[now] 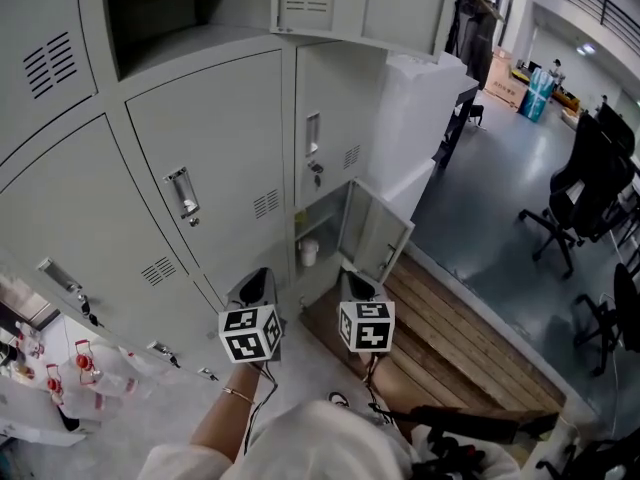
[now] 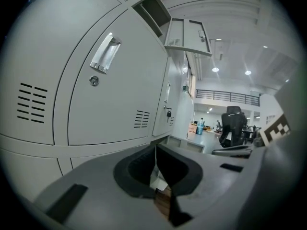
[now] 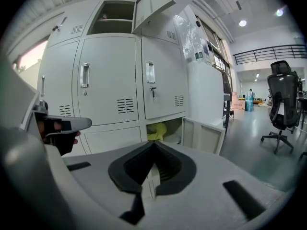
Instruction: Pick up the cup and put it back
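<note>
A bank of grey metal lockers (image 1: 210, 158) fills the left and far side of the scene. One low compartment (image 1: 318, 230) stands open, its small grey door (image 1: 376, 234) swung out to the right. The small white paper cup (image 1: 309, 253) stands upright inside this compartment, near its front edge, and neither gripper touches it.

The left gripper (image 1: 260, 274) and the right gripper (image 1: 354, 278) are held side by side on the near side of the opening. Both point towards the lockers, and the cup is farther off, between their two lines. The left gripper's (image 2: 156, 150) own view shows its dark jaws pressed together at the tips with nothing between them. The right gripper's (image 3: 153, 145) jaws are likewise pressed together and empty.

The right gripper view also shows something yellow (image 3: 156, 131) at the back of the open compartment; what it is cannot be told. A wooden slatted platform (image 1: 450, 343) lies on the floor to the right of the lockers. A black office chair (image 1: 582, 200) stands well apart on the far right.
</note>
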Available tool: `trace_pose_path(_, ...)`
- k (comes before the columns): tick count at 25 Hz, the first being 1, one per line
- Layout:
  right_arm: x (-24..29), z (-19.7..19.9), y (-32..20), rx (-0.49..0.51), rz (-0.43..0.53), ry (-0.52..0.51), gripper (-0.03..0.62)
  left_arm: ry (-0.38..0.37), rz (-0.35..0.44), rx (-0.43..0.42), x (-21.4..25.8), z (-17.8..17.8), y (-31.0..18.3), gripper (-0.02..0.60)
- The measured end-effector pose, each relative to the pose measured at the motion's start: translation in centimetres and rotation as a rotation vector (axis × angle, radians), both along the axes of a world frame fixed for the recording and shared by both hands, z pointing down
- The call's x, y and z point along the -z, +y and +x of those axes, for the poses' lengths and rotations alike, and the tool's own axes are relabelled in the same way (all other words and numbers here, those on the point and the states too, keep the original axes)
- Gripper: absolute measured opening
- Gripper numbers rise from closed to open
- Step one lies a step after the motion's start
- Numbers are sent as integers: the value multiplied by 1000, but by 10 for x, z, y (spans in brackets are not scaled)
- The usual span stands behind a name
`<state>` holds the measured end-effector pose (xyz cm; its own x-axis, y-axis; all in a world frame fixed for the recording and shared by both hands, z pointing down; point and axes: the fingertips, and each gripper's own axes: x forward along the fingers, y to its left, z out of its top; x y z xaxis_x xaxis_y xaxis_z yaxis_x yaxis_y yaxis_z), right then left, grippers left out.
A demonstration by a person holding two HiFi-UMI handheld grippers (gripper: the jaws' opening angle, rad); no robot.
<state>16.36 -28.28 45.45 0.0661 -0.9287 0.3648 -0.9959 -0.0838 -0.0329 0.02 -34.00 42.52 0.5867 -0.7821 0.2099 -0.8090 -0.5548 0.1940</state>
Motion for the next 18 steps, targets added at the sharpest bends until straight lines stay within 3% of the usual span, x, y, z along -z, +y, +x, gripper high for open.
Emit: trace_pose_path(18,-4,18,8,33,-11,-1,-9,13,-29,27,-9,23,11,11)
